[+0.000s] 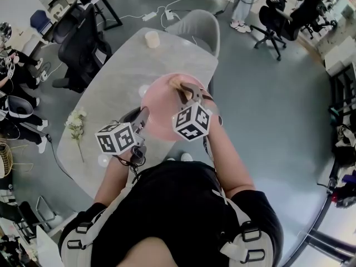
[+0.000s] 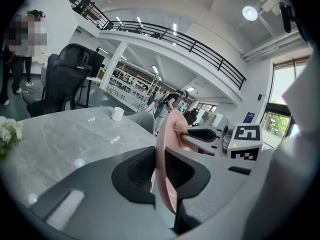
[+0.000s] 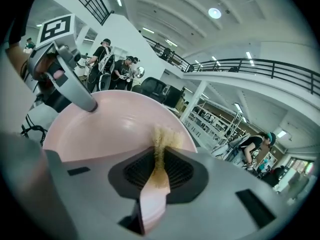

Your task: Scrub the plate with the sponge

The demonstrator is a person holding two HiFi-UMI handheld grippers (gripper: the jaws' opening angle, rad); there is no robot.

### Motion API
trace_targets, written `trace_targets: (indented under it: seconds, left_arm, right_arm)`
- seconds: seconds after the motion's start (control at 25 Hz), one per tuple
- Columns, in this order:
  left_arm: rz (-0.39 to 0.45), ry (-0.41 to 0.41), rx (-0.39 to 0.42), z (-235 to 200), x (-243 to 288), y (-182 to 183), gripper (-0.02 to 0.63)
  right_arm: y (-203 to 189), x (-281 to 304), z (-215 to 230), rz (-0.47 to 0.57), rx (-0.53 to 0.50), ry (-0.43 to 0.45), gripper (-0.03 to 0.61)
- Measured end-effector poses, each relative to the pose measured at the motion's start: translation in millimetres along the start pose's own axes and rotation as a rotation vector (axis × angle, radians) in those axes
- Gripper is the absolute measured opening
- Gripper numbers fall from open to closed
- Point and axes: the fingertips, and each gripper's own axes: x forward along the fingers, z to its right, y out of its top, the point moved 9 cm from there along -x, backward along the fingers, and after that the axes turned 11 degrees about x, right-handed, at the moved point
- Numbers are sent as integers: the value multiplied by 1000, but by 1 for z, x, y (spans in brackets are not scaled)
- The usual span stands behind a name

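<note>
The plate (image 1: 161, 111) is held up in the air over the table (image 1: 111, 77), not resting on it. Its rim is pinched between the jaws of the left gripper (image 1: 140, 118), on the side near the person. The sponge (image 1: 177, 84) is squeezed thin in the right gripper (image 1: 186, 92), and its rough tan end is pressed on the far part of the plate's hollow face.

The plate is held by one small bit of rim only. If the sponge is pushed too hard, the plate could be tipped or turned in the jaws, or slid out and dropped on the table. The far spot is likely the worst for this, since it is well apart from the grip. The sponge could also be bent over if it is dragged sideways.

The plate is round, so no long side can be named. Its hollow face is turned up toward the person. The sponge's long side is lined up with the right gripper's jaws, rough end first.
</note>
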Motion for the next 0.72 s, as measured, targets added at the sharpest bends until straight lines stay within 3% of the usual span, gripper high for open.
trace_targets:
  seconds: [0.16,0.72]
  left_arm:
    - [3,14,3,-3,0,2,46]
    - [22,65,-96,-19,-2,2,51]
  right_arm:
    - [-1,3,-4,-17,-15,18,57]
    - [-12,9,-44,-91,-84,262,57]
